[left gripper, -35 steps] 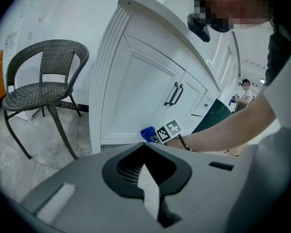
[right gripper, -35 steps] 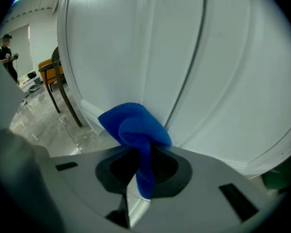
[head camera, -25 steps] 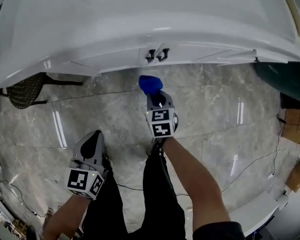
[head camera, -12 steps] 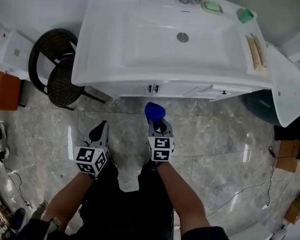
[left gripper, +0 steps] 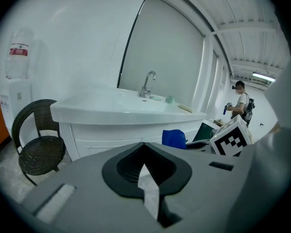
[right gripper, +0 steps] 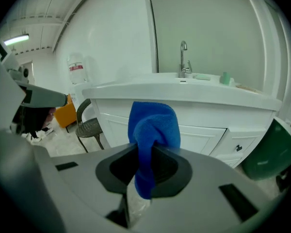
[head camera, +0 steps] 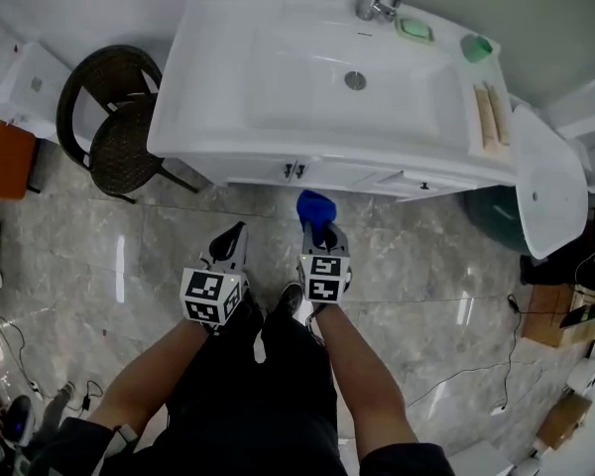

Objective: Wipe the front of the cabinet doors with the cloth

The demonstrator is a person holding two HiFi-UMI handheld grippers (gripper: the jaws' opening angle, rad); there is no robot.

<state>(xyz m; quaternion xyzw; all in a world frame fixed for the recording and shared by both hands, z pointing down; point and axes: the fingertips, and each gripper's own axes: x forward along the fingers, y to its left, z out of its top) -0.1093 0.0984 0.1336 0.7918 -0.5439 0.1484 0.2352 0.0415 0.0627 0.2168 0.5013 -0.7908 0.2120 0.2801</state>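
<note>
Bright, even indoor light, glare streaks on the polished floor (head camera: 119, 256), fisheye edges bent and dark.

Rig as I view it from my station. Left tongs (head camera: 236, 234) and right tongs (head camera: 319, 231): grey moulded shells with black inner pads (left gripper: 121, 171). Each carries a white marker cube (head camera: 213, 297) printed with black squares. Wearer: black trousers (head camera: 248, 395), dark sleeves (head camera: 405, 460).

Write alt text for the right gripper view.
The right gripper is shut on a bunched blue cloth, held up in front of the white cabinet doors without touching them. Above the doors, a sink counter carries a faucet; a dark wicker chair stands at left.
</note>
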